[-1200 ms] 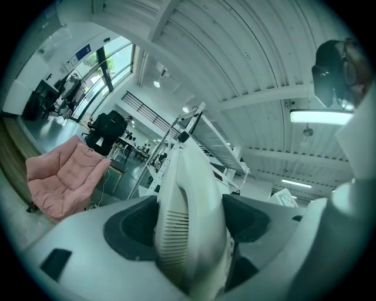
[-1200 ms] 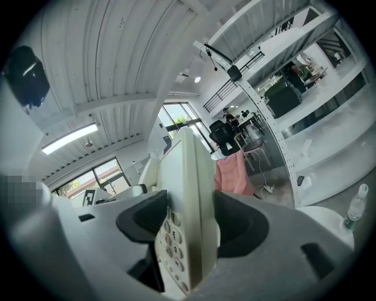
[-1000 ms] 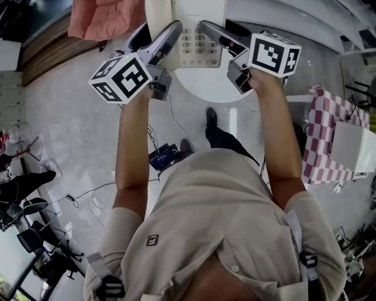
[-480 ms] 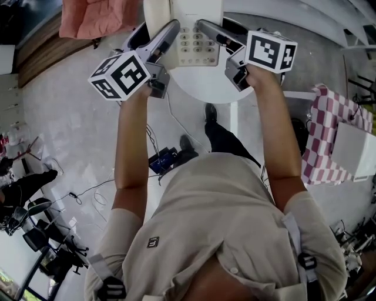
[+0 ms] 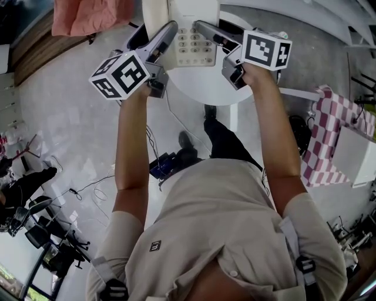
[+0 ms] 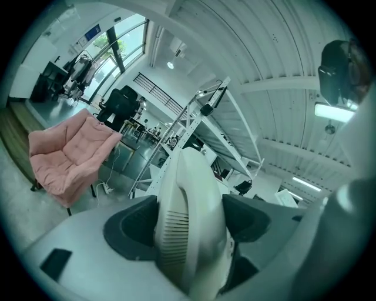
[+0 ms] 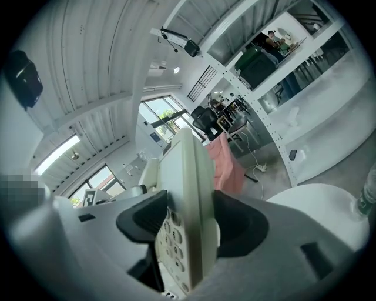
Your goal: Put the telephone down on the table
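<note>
A cream telephone [image 5: 191, 36] with a keypad hangs above the round white table [image 5: 205, 88], held from both sides. My left gripper [image 5: 155, 32] is shut on its handset side; in the left gripper view the ribbed handset [image 6: 188, 176] fills the gap in that gripper [image 6: 191, 224]. My right gripper [image 5: 221, 32] is shut on the keypad side. In the right gripper view the phone body [image 7: 188, 170] stands edge-on in the right gripper [image 7: 189, 226], buttons facing left. The phone's far end is cut off at the top of the head view.
A pink armchair [image 5: 88, 14] stands beyond the table at the upper left. At the right is a table with a red chequered cloth [image 5: 329, 135]. Cables and a blue box [image 5: 161, 164] lie on the floor by the person's feet. A bottle [image 7: 367, 200] stands on the white table.
Both grippers and the telephone have drifted slightly up and away in the head view. Their hold on the telephone is unchanged.
</note>
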A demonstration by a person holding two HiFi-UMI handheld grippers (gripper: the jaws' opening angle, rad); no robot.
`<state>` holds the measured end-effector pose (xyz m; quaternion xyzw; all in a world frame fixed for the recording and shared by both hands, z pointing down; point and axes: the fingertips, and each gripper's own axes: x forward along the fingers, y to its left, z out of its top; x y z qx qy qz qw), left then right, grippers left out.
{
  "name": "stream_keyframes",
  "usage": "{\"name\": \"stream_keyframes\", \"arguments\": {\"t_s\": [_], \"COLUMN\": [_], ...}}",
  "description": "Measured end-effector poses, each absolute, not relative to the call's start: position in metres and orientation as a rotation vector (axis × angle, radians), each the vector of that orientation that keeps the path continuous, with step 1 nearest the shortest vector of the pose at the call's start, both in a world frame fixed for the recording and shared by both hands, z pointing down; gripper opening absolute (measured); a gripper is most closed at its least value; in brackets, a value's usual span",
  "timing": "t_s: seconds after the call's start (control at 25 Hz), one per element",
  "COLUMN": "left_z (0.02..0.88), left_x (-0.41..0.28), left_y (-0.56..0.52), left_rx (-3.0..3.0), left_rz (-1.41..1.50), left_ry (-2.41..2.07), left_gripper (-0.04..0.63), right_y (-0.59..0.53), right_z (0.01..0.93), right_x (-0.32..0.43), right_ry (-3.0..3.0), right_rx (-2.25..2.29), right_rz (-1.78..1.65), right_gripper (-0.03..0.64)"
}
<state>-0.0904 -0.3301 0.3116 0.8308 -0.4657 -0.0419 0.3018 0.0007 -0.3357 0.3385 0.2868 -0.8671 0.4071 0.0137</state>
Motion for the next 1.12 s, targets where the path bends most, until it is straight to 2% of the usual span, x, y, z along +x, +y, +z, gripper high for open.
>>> {"name": "stream_keyframes", "arguments": {"t_s": [1.12], "left_z": [0.494], "left_x": [-0.106], "left_y": [-0.395], "left_rx": [1.988], "left_rz": [-0.032], "left_ry": [-1.198], "left_gripper": [0.342], "right_y": [-0.401], "right_z": [0.516], "right_x": [-0.018], "right_ry": [-2.529], "right_rx": [0.839], "right_rz": [1.478], "right_gripper": [0.233]}}
